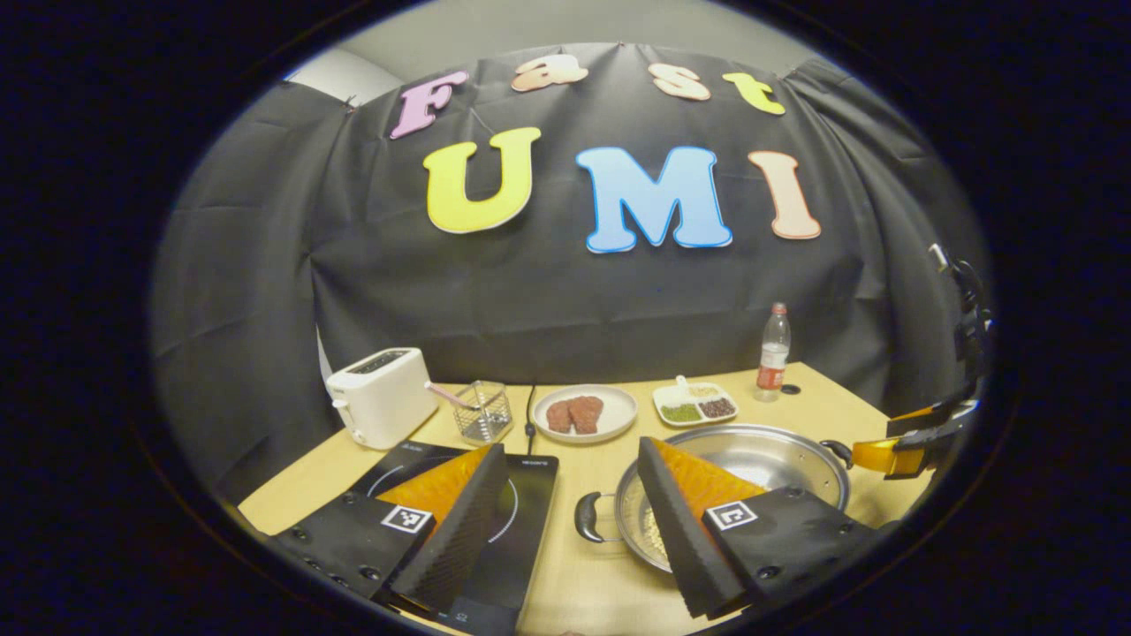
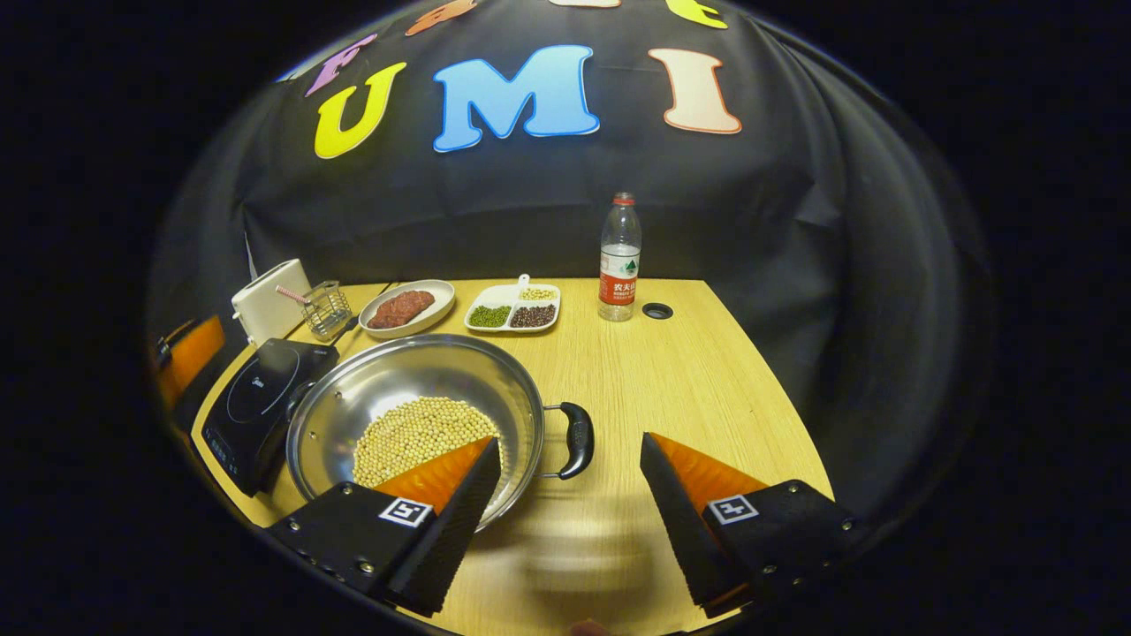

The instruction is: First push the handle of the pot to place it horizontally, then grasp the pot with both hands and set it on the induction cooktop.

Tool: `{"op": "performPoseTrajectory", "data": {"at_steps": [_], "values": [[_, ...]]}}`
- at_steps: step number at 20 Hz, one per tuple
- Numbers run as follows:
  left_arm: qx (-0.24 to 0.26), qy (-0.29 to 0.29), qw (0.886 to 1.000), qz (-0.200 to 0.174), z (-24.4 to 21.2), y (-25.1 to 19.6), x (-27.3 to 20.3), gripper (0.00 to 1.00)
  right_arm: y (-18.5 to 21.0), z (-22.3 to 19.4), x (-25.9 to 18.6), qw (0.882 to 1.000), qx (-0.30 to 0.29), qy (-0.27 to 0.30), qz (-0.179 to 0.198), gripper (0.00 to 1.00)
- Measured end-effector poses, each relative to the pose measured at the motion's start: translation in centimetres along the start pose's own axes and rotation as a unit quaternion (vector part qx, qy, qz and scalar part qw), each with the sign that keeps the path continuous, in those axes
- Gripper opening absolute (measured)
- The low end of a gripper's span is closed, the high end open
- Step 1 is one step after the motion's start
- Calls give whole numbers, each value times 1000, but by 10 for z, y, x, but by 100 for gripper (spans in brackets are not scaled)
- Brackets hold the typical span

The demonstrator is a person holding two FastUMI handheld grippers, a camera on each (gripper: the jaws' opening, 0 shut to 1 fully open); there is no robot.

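1. Nearest the cameras, both grippers hang spread and empty: the left gripper point(image 1: 570, 521) straddles bare table between cooktop and pot, while the right gripper point(image 2: 570, 495) frames the pot's near side handle point(image 2: 574, 439).
2. The steel pot point(image 2: 415, 415), its bottom covered in soybeans point(image 2: 415, 435), sits on the wooden table point(image 2: 707, 389) just right of the black induction cooktop point(image 2: 265, 397). In the left gripper view its other loop handle point(image 1: 590, 517) lies between that gripper's fingers.
3. Judging by the two handles lying out to either side, the pot looks about level for a two-sided grasp. Each gripper would do well to close squarely on its own handle, with neither finger on the rim.
4. The lift should be even and low, as tilting would spill the beans; the move to the cooktop is short.
5. Farther back stand a white toaster point(image 2: 265, 309), a wire basket point(image 2: 327, 309), a plate of meat point(image 2: 406, 307), a divided dish of beans point(image 2: 514, 311) and a water bottle point(image 2: 619, 258), all well clear of the path.
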State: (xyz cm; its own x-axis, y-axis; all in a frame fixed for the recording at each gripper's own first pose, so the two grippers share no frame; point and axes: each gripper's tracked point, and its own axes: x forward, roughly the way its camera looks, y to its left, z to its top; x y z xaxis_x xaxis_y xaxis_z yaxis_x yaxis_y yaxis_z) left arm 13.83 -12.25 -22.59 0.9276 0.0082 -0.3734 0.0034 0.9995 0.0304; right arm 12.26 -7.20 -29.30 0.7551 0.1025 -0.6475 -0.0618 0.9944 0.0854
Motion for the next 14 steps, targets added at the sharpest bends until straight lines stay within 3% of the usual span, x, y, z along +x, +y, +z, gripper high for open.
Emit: {"op": "performPoseTrajectory", "data": {"at_steps": [11,12,14], "values": [[-16,111,994,-6,-85,-20,60,94,16,-3,30,1000,-1,10,14,98],[-16,119,993,-4,-91,-20,63,100,16,-5,34,1000,1,14,13,97],[-21,132,991,-2,-101,-19,67,100,14,-8,41,1000,1,22,9,97]]}}
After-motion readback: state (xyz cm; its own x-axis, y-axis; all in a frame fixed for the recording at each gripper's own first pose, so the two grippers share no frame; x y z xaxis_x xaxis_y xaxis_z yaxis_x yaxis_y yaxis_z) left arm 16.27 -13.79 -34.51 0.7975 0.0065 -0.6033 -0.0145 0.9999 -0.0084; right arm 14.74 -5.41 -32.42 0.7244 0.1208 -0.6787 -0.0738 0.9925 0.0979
